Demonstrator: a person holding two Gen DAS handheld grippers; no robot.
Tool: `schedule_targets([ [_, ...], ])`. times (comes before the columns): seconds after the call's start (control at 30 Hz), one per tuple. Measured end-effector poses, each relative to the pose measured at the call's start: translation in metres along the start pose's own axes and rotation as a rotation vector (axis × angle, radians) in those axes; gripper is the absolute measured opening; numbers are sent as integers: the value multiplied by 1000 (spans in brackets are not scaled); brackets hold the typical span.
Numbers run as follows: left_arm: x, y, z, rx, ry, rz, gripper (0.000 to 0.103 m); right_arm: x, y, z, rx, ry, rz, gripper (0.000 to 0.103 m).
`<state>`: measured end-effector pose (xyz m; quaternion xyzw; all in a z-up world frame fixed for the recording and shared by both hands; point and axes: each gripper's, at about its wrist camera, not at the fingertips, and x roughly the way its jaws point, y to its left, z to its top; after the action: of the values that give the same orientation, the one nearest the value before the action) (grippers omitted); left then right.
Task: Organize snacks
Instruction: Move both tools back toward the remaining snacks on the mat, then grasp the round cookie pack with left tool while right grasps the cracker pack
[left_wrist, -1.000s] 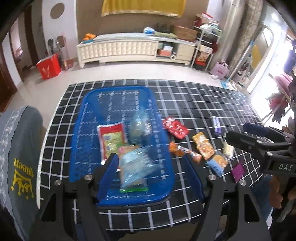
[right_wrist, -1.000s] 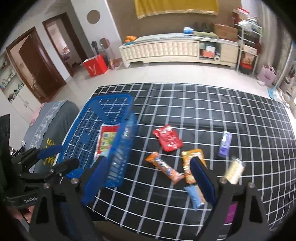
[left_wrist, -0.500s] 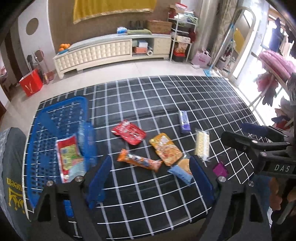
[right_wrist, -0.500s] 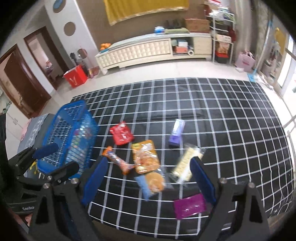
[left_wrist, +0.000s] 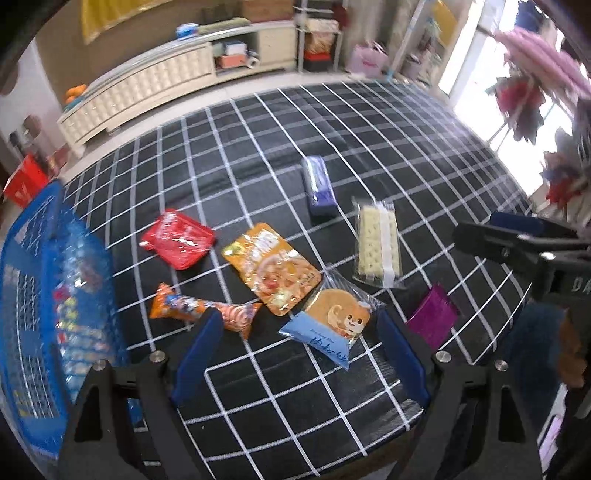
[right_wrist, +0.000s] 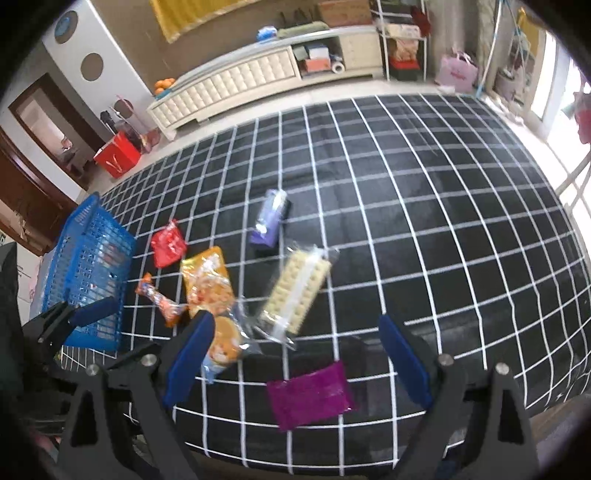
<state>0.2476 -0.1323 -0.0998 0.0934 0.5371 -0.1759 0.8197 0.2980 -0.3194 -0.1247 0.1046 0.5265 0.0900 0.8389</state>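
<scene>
Several snacks lie on the black checked cloth (left_wrist: 369, 133): a red pouch (left_wrist: 177, 240), an orange packet (left_wrist: 271, 267), an orange stick pack (left_wrist: 199, 310), a blue cookie bag (left_wrist: 332, 325), a clear cracker pack (left_wrist: 376, 245), a purple box (left_wrist: 317, 184) and a magenta packet (left_wrist: 432, 317). The blue basket (left_wrist: 40, 314) with snacks inside stands at the left. My left gripper (left_wrist: 299, 354) is open and empty above the cookie bag. My right gripper (right_wrist: 295, 354) is open and empty above the magenta packet (right_wrist: 310, 393), with the cracker pack (right_wrist: 299, 291) ahead.
The table's front edge is just below both grippers. A long white sideboard (right_wrist: 236, 85) stands across the room, with a red box (right_wrist: 118, 158) on the floor and shelves at the right. A clothes rack (left_wrist: 535, 81) is at the far right.
Both grippers have swung right, from the basket to over the loose snacks. The basket has gone to the left edge of both views. Both stay open and empty.
</scene>
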Motion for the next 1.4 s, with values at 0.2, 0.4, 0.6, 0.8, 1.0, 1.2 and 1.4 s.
schedule_targets([
  [0.2, 40, -15, -2, 100, 74, -6, 84, 17, -19, -7, 24, 37, -4, 93],
  [0.4, 66, -29, -4, 207, 103, -6, 84, 27, -31, -9, 45, 50, -4, 93],
  [0.6, 75, -43, -4, 264, 114, -22, 83, 30, -40, -10, 72, 63, -14, 93],
  [0.8, 81, -47, -10, 272, 132, 4, 56, 22, -36, -11, 63, 58, -31, 93],
  [1.0, 61, -38, -14, 245, 75, -3, 52, 16, -28, -8, 60, 45, -37, 93],
  [1.2, 27, -19, -8, 160, -25, -12, 52, 16, -12, -3, 53, 45, -34, 93],
  [1.4, 1, 11, 3, 50, -97, 36, 52, 22, 10, 7, 26, 39, -23, 93],
])
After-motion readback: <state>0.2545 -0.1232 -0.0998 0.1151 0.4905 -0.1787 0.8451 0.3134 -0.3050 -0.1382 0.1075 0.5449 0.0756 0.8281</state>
